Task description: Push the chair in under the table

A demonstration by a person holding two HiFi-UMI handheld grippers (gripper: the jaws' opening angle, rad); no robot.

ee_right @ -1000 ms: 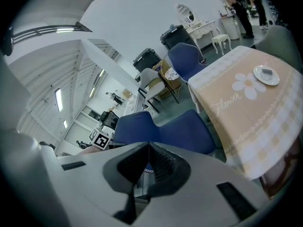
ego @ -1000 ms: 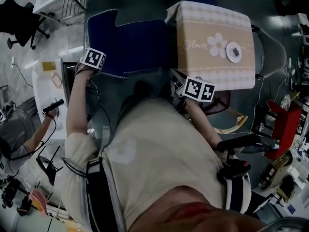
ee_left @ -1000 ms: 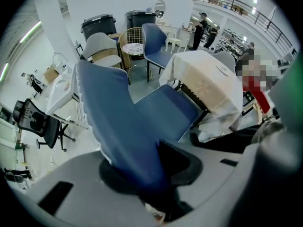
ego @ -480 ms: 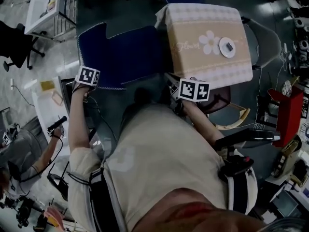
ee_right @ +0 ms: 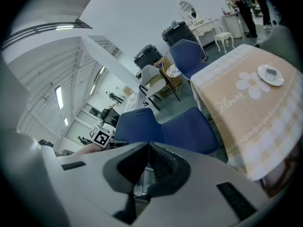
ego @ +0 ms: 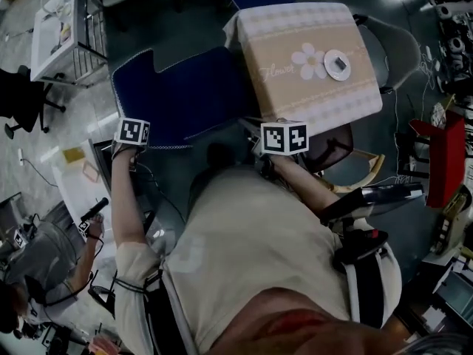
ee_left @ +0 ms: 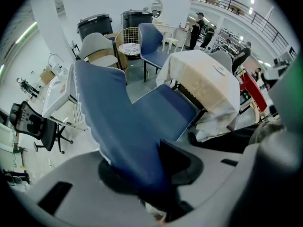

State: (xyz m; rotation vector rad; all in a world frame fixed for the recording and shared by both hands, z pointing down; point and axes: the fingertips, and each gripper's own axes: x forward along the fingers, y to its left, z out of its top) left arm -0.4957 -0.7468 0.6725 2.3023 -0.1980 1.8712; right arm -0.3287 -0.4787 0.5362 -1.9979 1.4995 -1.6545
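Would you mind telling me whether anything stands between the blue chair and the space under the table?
Nothing separate shows in the gap. The chair has its seat right at the edge of the table, where only the hanging cloth and a dark bar under it face the seat. The left gripper is clamped on the chair's back.

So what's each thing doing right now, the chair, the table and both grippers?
chair: pulled out, not under the table, back gripped.
table: covered by a cloth, plate on top.
left gripper: shut on the chair back.
right gripper: shut, empty.
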